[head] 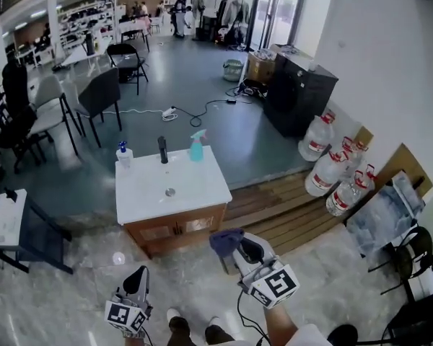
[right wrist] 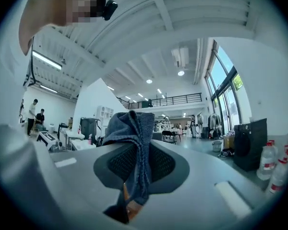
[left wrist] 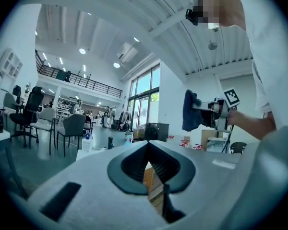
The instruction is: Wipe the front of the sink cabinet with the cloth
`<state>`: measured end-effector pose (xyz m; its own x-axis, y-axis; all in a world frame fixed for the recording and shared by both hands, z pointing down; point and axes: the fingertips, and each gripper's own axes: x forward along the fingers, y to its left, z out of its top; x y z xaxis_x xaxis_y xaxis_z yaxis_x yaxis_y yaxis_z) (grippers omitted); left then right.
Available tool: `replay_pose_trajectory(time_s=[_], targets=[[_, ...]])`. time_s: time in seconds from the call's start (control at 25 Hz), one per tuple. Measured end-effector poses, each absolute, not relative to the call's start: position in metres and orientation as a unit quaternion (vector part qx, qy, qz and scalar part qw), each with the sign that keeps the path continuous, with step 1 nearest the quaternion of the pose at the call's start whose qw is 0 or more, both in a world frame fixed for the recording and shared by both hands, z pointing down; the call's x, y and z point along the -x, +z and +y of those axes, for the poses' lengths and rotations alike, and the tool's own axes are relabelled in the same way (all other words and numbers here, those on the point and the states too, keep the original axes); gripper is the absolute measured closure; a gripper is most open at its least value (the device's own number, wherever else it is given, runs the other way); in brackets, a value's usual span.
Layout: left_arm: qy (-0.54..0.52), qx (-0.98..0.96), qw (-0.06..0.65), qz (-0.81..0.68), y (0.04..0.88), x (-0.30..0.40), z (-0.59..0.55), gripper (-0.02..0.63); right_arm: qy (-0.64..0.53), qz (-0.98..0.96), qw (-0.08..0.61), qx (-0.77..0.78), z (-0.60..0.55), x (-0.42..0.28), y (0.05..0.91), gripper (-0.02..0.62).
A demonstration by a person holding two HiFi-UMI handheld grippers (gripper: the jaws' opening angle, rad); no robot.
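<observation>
Your left gripper (head: 137, 278) is hanging low over the pale stone floor (head: 72, 301), its jaws drawn together with nothing between them. Your right gripper (head: 237, 249) is clenching the dark blue cloth (head: 224, 239), which is bunching up above the jaws. You are holding it in the air near the front right corner of the sink cabinet (head: 177, 228). The cabinet's wooden front is facing you under a white worktop (head: 148, 193). Along the worktop's back edge, a white pump bottle (head: 123, 154) is standing at the left corner, a dark faucet (head: 162, 150) at the middle and a teal spray bottle (head: 196, 147) toward the right. Large water jugs (head: 325, 161) are lining the wall to the right, well apart from the cabinet.
</observation>
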<state>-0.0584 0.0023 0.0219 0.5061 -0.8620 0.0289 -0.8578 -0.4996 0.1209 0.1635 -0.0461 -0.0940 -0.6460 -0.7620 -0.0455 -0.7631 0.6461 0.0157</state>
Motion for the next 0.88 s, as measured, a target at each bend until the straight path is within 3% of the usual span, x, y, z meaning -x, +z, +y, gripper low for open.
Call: replay_pose_trajectory(time_s=[0.36, 0.88], targets=[[-0.024, -0.869, 0.008, -0.494, -0.042, 0.028, 0.013, 0.605, 0.016, 0.894, 0.072, 0.442, -0.022, -0.202, -0.117, 0.524], [-0.014, -0.864, -0.003, -0.504, -0.051, 0.006, 0.029, 0.604, 0.05, 0.912, 0.041, 0.406, -0.005, -0.203, -0.12, 0.529]])
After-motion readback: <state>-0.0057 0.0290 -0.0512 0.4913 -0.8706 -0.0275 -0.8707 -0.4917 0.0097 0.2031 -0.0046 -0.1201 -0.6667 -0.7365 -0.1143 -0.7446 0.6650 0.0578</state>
